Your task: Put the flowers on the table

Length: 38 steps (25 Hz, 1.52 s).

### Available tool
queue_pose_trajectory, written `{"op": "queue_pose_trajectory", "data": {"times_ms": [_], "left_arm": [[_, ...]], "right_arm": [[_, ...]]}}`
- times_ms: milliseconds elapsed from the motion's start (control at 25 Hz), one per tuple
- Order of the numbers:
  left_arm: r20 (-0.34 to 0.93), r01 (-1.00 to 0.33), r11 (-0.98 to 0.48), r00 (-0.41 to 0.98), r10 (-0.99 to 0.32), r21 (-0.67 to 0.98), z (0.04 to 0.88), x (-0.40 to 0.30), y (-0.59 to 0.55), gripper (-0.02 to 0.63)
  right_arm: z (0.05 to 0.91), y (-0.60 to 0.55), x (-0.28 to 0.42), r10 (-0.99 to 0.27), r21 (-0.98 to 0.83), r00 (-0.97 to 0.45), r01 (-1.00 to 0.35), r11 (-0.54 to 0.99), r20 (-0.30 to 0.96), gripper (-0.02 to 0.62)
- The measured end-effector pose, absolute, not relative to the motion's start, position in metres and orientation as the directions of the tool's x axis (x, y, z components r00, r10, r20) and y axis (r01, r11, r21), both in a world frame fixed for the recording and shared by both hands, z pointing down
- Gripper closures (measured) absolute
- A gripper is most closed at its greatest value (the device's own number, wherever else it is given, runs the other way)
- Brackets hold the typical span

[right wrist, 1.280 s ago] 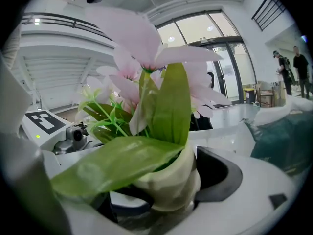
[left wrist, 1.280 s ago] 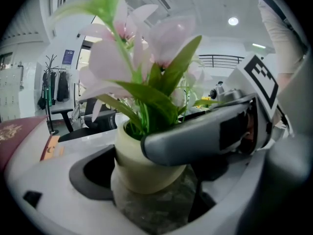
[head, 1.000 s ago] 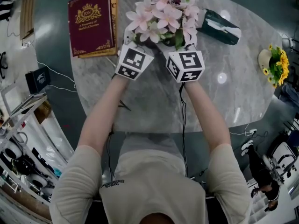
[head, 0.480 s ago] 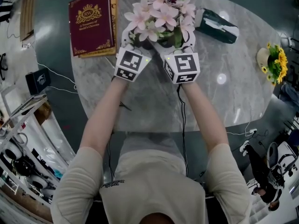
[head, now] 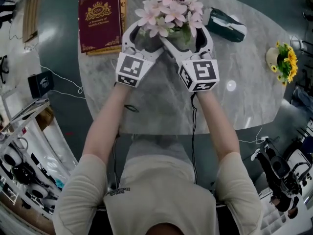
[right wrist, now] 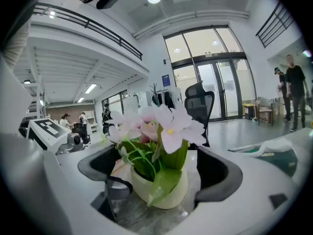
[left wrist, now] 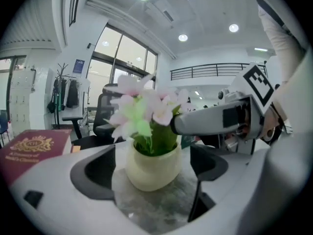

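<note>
Pink flowers (head: 168, 11) in a cream pot (left wrist: 151, 164) stand upright on the grey marble table (head: 161, 106), at its far middle. My left gripper (head: 143, 39) is open, and its jaws flank the pot from the near left with a small gap on each side. Open as well, my right gripper (head: 188, 39) comes in from the near right. Its dark pads (right wrist: 215, 173) stand a little off the pot (right wrist: 161, 185). The blooms hide the pot in the head view.
A maroon book (head: 100, 21) lies at the far left of the table. A dark green tissue pack (head: 226, 24) lies just right of the flowers. A small sunflower pot (head: 283, 62) stands at the right edge. A cable (head: 191, 126) runs back from the right gripper.
Both grippers have spread their jaws wide and drawn back a little toward me. The flower pot now stands on the table by itself.
</note>
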<state>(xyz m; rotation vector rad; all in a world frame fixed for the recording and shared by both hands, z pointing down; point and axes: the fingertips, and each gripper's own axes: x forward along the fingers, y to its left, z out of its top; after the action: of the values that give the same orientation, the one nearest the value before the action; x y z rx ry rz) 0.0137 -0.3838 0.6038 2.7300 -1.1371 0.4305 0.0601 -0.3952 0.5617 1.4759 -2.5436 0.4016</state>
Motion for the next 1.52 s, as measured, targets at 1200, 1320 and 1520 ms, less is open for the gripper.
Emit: {"op": "queue_pose_trajectory", "data": {"times_ms": [1200,1320,1520], "left_arm": [[0.055,-0.729,-0.676,0.675,-0.736,-0.108,0.303,-0.012,-0.278,0.339],[0.029,-0.719,-0.688,0.689,-0.724,-0.098,0.278,-0.01,-0.257,0.399],[-0.017,-0.728,-0.674,0.681,-0.732,-0.123,0.243,-0.016,-0.228,0.465]], "right_arm": [[0.281,-0.27,0.07,-0.851,-0.062,-0.526,-0.85,0.524,0.017,0.192],[0.258,-0.25,0.074,-0.85,-0.075,-0.527,-0.847,0.527,-0.012,0.307],[0.227,-0.216,0.071,-0.837,-0.04,-0.544,-0.837,0.546,-0.051,0.417]]}}
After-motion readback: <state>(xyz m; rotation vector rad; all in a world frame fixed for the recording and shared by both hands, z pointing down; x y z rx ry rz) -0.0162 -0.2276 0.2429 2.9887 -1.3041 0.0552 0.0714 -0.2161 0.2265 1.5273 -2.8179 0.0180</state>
